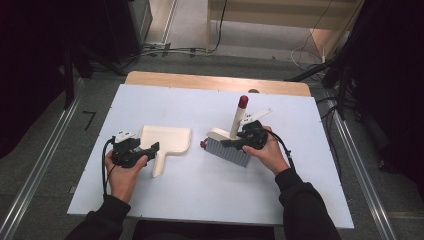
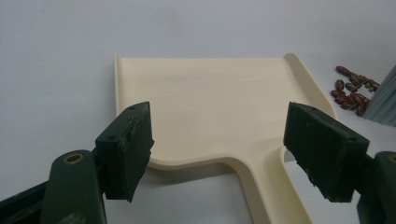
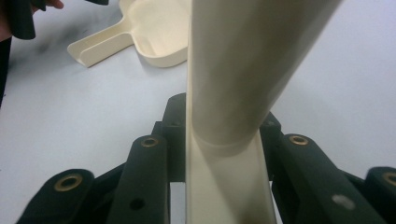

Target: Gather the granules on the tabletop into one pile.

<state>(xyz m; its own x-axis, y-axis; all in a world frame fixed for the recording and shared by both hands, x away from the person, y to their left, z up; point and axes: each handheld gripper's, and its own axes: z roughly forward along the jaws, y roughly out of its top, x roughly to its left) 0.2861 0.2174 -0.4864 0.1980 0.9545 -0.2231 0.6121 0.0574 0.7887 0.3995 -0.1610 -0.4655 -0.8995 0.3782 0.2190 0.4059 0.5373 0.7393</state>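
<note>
A: Your right claw (image 1: 239, 138) grips the brush (image 1: 231, 145) handle, bristles on the desk (image 1: 200, 190).

B: Left claw (image 2: 224, 154) gapes around the dustpan (image 2: 210, 107); beans (image 2: 352, 91) at two o'clock, awaiting sweeping.

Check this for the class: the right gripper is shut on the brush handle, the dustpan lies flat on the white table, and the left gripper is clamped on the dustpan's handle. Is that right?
One part is wrong. The left gripper is not clamped: the left gripper view shows its jaws open, standing apart either side of the dustpan, pads off it. The right gripper is shut on the brush handle, and the dustpan lies flat on the table.
</note>
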